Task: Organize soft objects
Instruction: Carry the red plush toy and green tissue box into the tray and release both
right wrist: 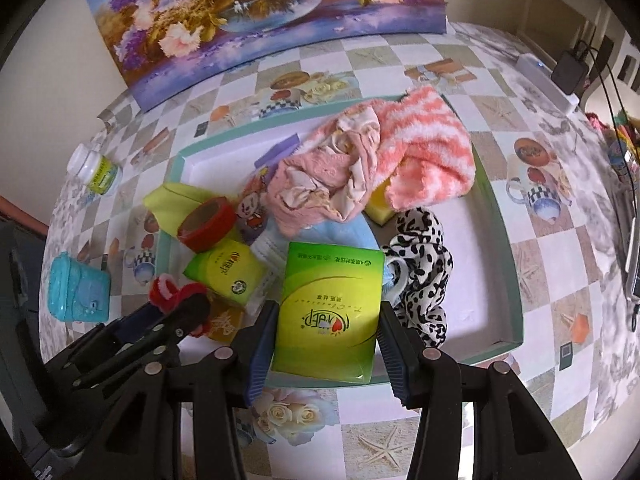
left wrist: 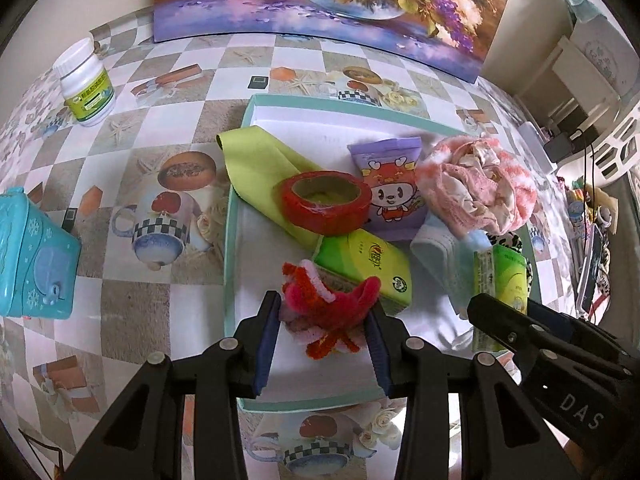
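Observation:
My left gripper (left wrist: 323,312) hangs over the near end of a teal-rimmed white tray (left wrist: 230,240), shut on a red and pink pipe-cleaner toy (left wrist: 308,280). In the right wrist view my right gripper (right wrist: 329,308) is shut on a green tissue pack (right wrist: 332,280), held upright over the tray's front rim. The tray holds a pink striped fuzzy cloth (right wrist: 424,148), a crumpled pink cloth (right wrist: 316,184), a black-and-white spotted fabric (right wrist: 424,264), a blue cloth (right wrist: 340,236), a lime cloth (left wrist: 256,160), a red tape roll (left wrist: 324,200), a purple packet (left wrist: 390,184) and a second green pack (left wrist: 368,268).
A white bottle with a green label (left wrist: 86,88) and a turquoise box (left wrist: 32,256) stand on the checked tablecloth left of the tray. A flower painting (left wrist: 320,0) leans at the back. A charger with cables (right wrist: 570,68) lies at the far right.

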